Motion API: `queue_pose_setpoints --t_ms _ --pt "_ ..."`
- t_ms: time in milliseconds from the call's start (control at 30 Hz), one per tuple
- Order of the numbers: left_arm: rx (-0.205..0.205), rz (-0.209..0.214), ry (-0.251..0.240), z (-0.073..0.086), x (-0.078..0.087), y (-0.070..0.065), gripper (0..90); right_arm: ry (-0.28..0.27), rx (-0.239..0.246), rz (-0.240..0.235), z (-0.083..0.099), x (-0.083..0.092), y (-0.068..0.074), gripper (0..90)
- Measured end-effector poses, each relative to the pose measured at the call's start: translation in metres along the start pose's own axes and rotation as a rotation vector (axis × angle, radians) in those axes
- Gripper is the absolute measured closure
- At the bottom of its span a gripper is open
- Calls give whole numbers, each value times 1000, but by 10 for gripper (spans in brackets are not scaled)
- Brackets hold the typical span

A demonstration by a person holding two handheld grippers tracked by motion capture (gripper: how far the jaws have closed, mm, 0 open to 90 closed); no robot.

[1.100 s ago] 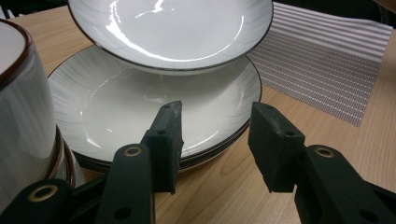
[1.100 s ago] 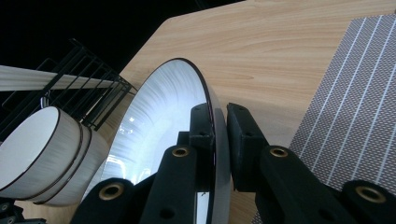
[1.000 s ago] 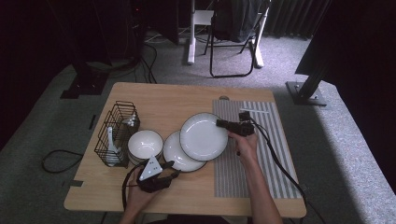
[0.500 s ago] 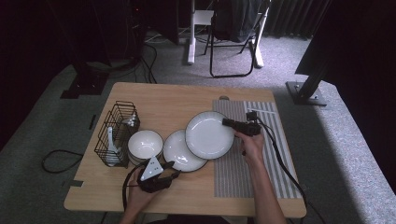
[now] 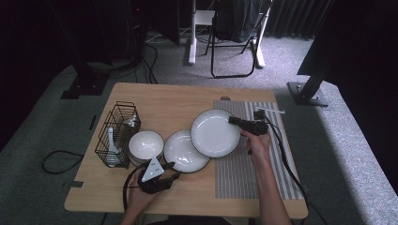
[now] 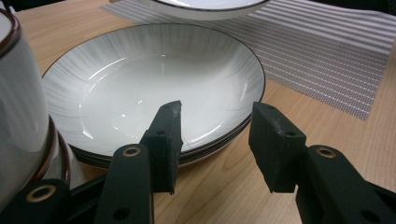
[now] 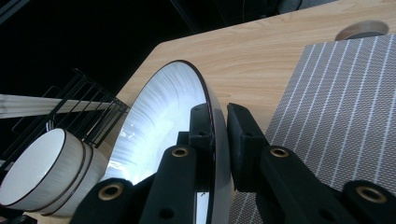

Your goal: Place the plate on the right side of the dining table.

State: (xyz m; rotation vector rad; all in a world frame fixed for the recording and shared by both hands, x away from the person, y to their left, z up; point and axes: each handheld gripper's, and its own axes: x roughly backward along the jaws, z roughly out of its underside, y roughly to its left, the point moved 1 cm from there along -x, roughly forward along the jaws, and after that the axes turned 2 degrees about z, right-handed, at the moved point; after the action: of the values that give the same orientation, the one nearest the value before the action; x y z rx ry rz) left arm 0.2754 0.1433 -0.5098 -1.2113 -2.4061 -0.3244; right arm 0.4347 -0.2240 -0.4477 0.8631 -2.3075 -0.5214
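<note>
Right gripper (image 5: 236,121) pinching lifted plate (image 5: 215,132) rim | left gripper (image 6: 216,140) spread, low by plate stack (image 6: 154,93)

Wooden table (image 5: 155,101) on grey carpet (image 5: 42,126), room dim, far end in near darkness. Folding chair (image 5: 233,35) with dark garment draped over back stands beyond table. Dark curtain (image 5: 291,16) along far wall. Black stand base (image 5: 307,91) at right, another black base (image 5: 82,86) at left. Cables (image 5: 56,159) trail across carpet at left.
</note>
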Motion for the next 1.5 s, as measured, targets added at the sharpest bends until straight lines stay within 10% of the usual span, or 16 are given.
queue_pose_setpoints --t_ms 1500 --pt "-19 -8 23 1 -1 -2 552 -70 -54 89 4 50 -42 807"
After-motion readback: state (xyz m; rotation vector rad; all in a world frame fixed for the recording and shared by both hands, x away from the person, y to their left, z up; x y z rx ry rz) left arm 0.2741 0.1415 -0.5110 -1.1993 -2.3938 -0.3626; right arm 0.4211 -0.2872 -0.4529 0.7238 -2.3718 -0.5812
